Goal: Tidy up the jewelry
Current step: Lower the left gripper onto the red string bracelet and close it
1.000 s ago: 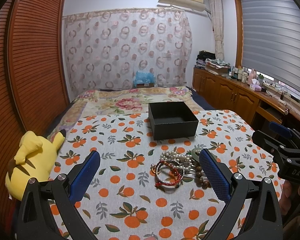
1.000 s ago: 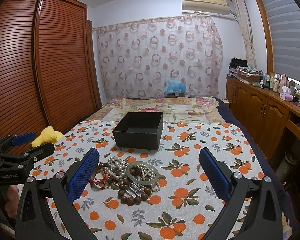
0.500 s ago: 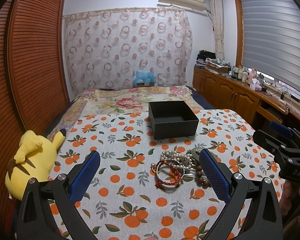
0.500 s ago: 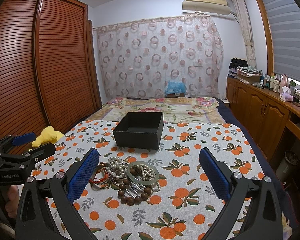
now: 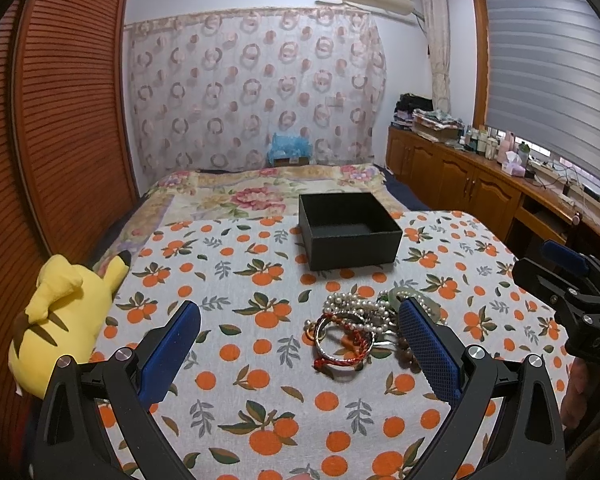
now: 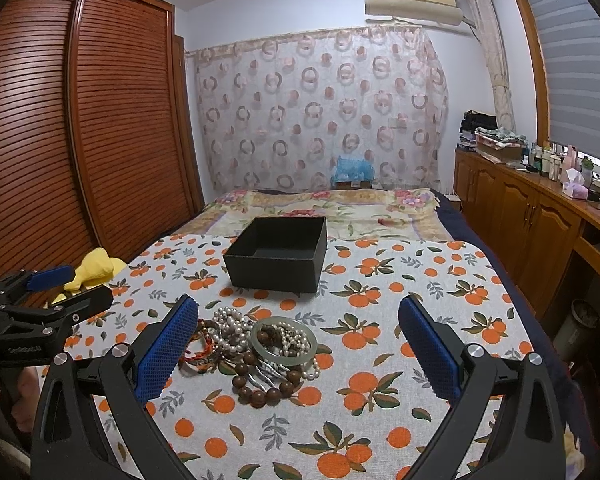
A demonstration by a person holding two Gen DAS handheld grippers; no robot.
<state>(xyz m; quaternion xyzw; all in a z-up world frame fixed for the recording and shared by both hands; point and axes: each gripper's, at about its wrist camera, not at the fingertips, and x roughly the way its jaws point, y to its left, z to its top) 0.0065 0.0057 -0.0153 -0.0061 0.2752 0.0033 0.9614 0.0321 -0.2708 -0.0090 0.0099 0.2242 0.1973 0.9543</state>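
- Nothing has been picked up: the jewelry (image 6: 256, 350) lies in one tangled heap on the cloth (image 6: 400, 320), and the box (image 6: 278, 258) just beyond it looks empty.
- The left gripper (image 5: 300, 354) hangs over the near side of the heap, fingers spread wide, holding nothing.
- The right gripper (image 6: 298, 350) is spread wide too and empty, with the heap between its fingers in its own view.
- I'd call this the approach before the first pick. The next move calls for choosing one piece at the heap's edge and coming down on it alone, since the strands overlap and may drag each other.
- The bangle (image 6: 283, 341) lies flat on top of the heap, with pearls (image 6: 230, 326) running across and through it; being a ring, it has no long axis.
- The brown beads (image 6: 260, 388) curl along the near edge; the red bracelet (image 5: 342, 344) lies flat at the left.
- The heap as a whole spreads mostly left to right, parallel to the box's near wall.
- The box sits open side up.
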